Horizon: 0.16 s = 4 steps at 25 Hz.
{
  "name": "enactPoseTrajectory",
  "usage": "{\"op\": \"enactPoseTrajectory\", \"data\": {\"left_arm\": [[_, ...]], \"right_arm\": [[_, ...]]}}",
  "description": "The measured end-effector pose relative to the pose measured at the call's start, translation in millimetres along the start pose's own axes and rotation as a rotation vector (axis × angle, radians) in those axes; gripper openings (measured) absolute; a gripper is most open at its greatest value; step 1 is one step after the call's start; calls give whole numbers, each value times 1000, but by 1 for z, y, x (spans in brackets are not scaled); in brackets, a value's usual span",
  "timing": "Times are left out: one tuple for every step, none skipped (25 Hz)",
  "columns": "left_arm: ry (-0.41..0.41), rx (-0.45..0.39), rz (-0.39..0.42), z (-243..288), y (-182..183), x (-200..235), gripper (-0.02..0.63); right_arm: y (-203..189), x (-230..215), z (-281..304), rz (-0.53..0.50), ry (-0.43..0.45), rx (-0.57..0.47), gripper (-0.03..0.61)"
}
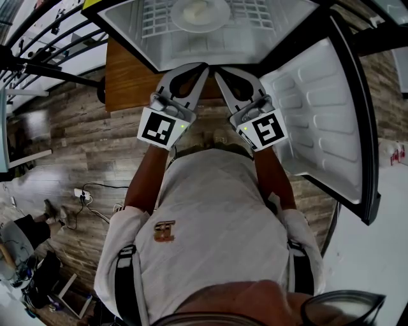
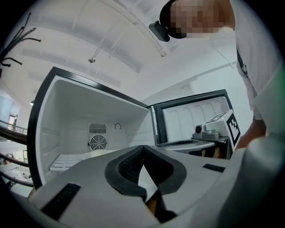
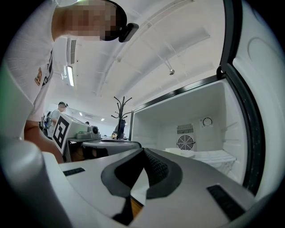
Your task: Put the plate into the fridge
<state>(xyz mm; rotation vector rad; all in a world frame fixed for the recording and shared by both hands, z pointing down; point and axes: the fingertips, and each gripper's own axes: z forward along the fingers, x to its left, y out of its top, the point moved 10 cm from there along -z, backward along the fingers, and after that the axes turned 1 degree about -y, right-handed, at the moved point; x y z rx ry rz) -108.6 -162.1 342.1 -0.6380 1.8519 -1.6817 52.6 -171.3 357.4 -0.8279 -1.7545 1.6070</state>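
Plate [image 1: 201, 13] is already inside the fridge [image 1: 127, 28]. It sits flat on the white wire shelf [image 1: 155, 20], toward the far middle of the compartment, with something pale on it that I can't make out. Nothing is touching it.

Left gripper [image 1: 201, 66] has its jaws pressed together with nothing between them; the left gripper view shows the tips meeting [image 2: 143, 147] and only the fridge interior past them. Right gripper [image 1: 218, 74] is the same, tips together and empty [image 3: 143, 150]. Both are held level just outside the near edge of the opening, side by side and angled in toward each other, well apart from the plate.

Door [image 1: 319, 114] stands wide open on the right, inner lining facing the person. The fridge appears to rest on a brown wooden top [image 1: 127, 79], with plank floor [image 1: 70, 137] to the left.

Step, as I judge it: the placing itself looks done, with the plate on the shelf and both grippers free. The task as worded seems essentially complete.

Next move, my guess: pull both grippers clear toward the near side. If the door is to be closed, the right one is nearer to it and would need to get behind the door's free edge and swing it left, keeping clear of the left gripper. The task sentence names no door step, so that stays optional.
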Motion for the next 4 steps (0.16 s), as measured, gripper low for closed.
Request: {"op": "enactPoseTrajectory", "data": {"left_arm": [[-1, 0, -4, 0, 0, 1, 18], [-1, 0, -8, 0, 0, 1, 18], [-2, 0, -12, 0, -1, 2, 18], [-2, 0, -16, 0, -1, 2, 18]], "right_arm": [[0, 0, 0, 0, -1, 1, 32], [0, 0, 1, 0, -2, 1, 32], [0, 0, 1, 0, -4, 1, 32], [0, 0, 2, 0, -5, 1, 32]]}}
